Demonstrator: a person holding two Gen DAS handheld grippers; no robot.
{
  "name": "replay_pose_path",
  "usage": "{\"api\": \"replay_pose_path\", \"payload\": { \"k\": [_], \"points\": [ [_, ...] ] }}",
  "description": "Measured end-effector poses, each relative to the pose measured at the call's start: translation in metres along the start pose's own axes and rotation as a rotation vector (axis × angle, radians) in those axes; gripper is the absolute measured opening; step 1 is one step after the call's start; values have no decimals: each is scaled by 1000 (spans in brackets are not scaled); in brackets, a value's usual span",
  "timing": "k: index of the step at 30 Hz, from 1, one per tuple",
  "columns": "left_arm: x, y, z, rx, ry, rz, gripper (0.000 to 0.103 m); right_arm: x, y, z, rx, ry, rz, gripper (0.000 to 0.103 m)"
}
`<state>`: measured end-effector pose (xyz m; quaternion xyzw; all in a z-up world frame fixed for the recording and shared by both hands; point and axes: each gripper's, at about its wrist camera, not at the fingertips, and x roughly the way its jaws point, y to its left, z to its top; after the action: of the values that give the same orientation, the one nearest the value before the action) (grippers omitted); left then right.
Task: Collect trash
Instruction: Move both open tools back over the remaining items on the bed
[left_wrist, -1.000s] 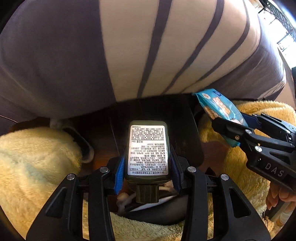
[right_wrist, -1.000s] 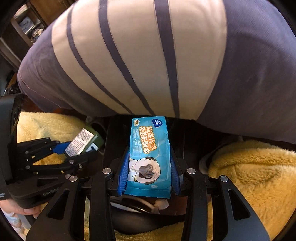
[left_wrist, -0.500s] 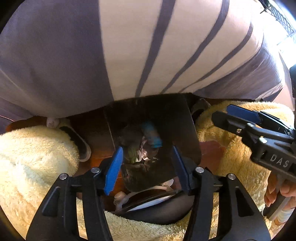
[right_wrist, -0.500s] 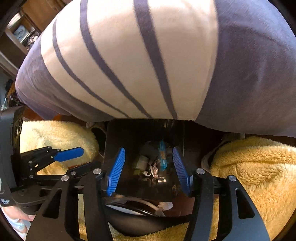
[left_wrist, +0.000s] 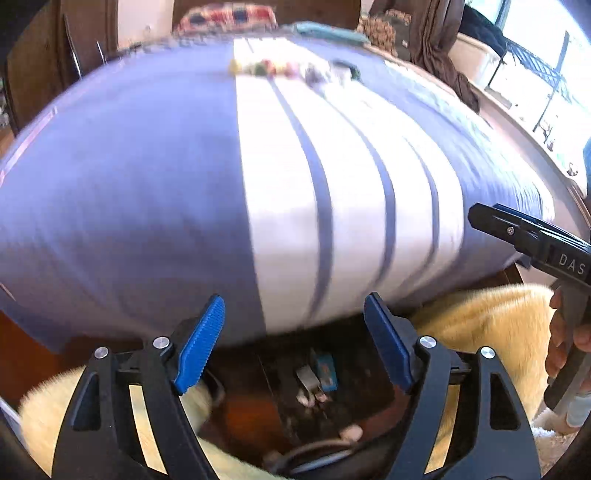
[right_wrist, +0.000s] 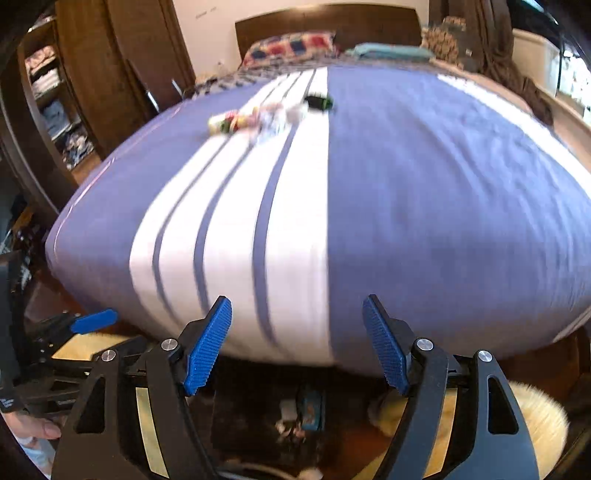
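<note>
My left gripper (left_wrist: 293, 314) hangs over a dark bin (left_wrist: 362, 373), jaws opening, nothing between them. Down in the bin lie a blue wipes packet (left_wrist: 327, 371) and a small green bottle with a white label (left_wrist: 308, 376). My right gripper (right_wrist: 297, 310) is also above the bin (right_wrist: 240, 406), its jaws opening and empty, with the blue packet (right_wrist: 312, 406) below. Each gripper shows at the edge of the other's view: right gripper (left_wrist: 484, 218), left gripper (right_wrist: 94, 320). More trash, small colourful bits (right_wrist: 258, 116) and a dark item (right_wrist: 319, 101), lies far off on the bed.
A bed with a blue and white striped cover (right_wrist: 406, 221) fills the view ahead, its foot just beyond the bin. Fluffy yellow fabric (left_wrist: 491, 325) flanks the bin on both sides. Pillows (right_wrist: 291, 46), a headboard and a wooden wardrobe (right_wrist: 92, 74) stand behind.
Both grippers let go: the green bottle and the blue packet dropped into the bin. Both jaws spread wider, and both grippers rose and tipped up, bringing the bed top into view.
</note>
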<state>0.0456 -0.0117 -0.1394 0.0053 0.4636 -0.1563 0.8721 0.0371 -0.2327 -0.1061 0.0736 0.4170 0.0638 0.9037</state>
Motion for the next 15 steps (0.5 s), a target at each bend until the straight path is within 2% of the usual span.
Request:
{"api": "replay_pose_path", "payload": {
  "k": [6,15],
  "points": [
    [11,19,55,-7,-43,68,76,20,-1,46,7,-25,5,74],
    [54,57,132,-52,-46,123,79,93,8,113,-13,18,32,74]
  ]
}}
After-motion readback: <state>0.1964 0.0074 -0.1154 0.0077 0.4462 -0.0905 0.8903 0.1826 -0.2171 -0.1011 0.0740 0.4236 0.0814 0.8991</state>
